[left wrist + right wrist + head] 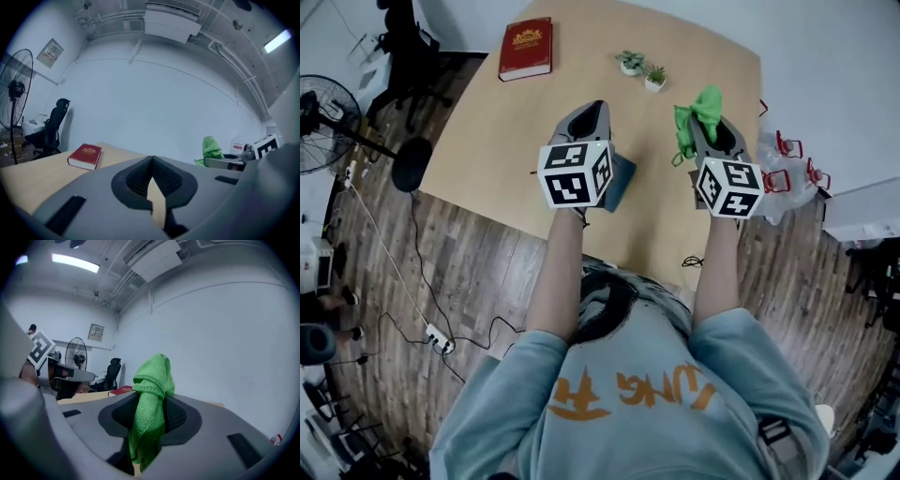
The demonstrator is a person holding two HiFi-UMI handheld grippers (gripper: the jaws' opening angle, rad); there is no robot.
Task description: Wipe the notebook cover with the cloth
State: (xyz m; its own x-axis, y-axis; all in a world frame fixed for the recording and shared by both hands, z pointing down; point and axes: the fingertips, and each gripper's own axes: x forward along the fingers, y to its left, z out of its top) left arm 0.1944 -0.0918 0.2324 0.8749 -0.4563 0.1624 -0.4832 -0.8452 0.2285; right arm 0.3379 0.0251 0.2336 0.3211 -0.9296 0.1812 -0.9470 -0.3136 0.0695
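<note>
Our sweatshirt [647,431] sits nearest, and beyond it both grippers hover over the worktop [487,131]. The right gripper [710,127] has its jaws clamped on the bunched green cloth [151,394]. The left gripper [152,164] has its jaws closed on nothing. A red book [526,49] lies at the far left corner, well apart from both grippers. A blue-grey flat thing [622,183] shows just beneath the left gripper, and we cannot tell which of the two is the notebook. We judge that the cloth, pinched by one fold, could slip out mid-wipe. An unbraced cover could slide, and a wide reach could knock the two potted plants [631,63].
</note>
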